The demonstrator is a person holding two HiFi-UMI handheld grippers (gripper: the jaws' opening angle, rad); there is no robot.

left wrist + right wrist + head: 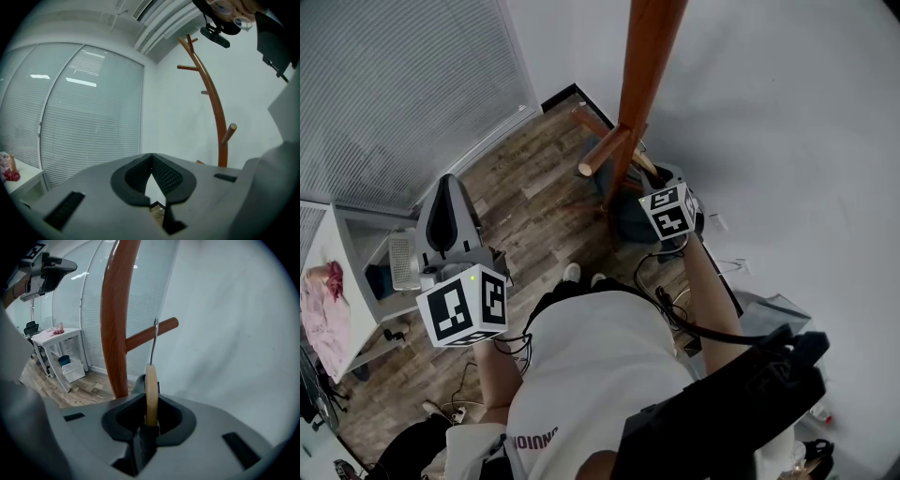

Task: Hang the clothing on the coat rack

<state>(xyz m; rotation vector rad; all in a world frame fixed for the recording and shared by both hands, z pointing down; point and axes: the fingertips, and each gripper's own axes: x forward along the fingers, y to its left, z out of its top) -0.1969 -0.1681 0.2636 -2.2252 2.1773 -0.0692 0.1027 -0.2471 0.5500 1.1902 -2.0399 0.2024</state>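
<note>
- Right tongs (150,416) pinch a hanger (151,385), hook (154,341) ahead near the coat rack (115,319) peg (140,338); open room rightward.
- Left tongs (151,159) pressed together, empty.
- Head view hides the hook.

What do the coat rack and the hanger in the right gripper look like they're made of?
Coat rack: likely wood, reddish-brown with visible grain and a smooth sheen. Hanger: pale, probably wood body, with a thin grey wire hook, apparently metal.

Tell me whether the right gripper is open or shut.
Shut: the right gripper clamps the wooden hanger between its jaws, its metal hook rising above them.
</note>
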